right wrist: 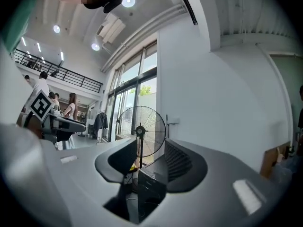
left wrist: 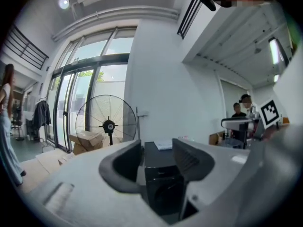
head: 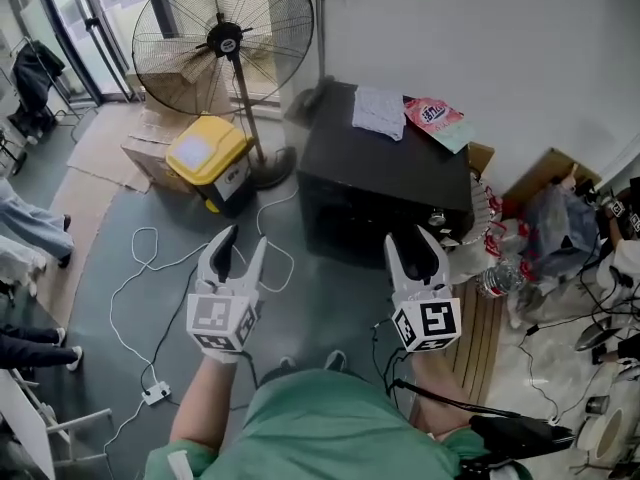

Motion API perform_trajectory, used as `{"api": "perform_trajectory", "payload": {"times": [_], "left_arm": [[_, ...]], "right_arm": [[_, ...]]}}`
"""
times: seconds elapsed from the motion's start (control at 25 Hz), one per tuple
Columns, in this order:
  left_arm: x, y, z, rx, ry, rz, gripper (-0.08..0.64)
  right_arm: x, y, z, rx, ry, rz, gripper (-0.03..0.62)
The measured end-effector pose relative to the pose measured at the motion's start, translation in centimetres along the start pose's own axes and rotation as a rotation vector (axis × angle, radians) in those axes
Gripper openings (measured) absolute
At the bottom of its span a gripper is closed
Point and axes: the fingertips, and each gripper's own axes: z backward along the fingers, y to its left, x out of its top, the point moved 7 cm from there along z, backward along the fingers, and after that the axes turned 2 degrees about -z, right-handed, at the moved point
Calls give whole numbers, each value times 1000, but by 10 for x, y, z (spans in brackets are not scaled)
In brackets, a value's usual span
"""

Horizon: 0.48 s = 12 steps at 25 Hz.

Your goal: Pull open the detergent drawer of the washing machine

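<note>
Hovering side by side, the left claw (head: 246,240) and right claw (head: 414,240) are both spread, with nothing between their jaws. The black washer (head: 385,183) sits ahead of them, apart from both tips and nearer the right claw. Seen along each claw, it shows in the gap, untouched. Its drawer cannot be picked out on the dark front. A cloth (head: 379,111) and a pink packet (head: 436,118) lie on top, beyond the right claw. A fan (head: 224,38) and a yellow bin (head: 208,158) stand beyond the left claw.
</note>
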Motion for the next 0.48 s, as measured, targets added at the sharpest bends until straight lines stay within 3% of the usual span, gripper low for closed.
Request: {"api": "perform_trajectory", "payload": {"times": [0.2, 0.48], "left_arm": [[-7, -22, -12, -1, 30, 2, 207], [-22, -22, -40, -31, 65, 41, 206]], "right_arm": [[-8, -23, 2, 22, 8, -10, 166], [-15, -38, -14, 20, 26, -28, 164]]}}
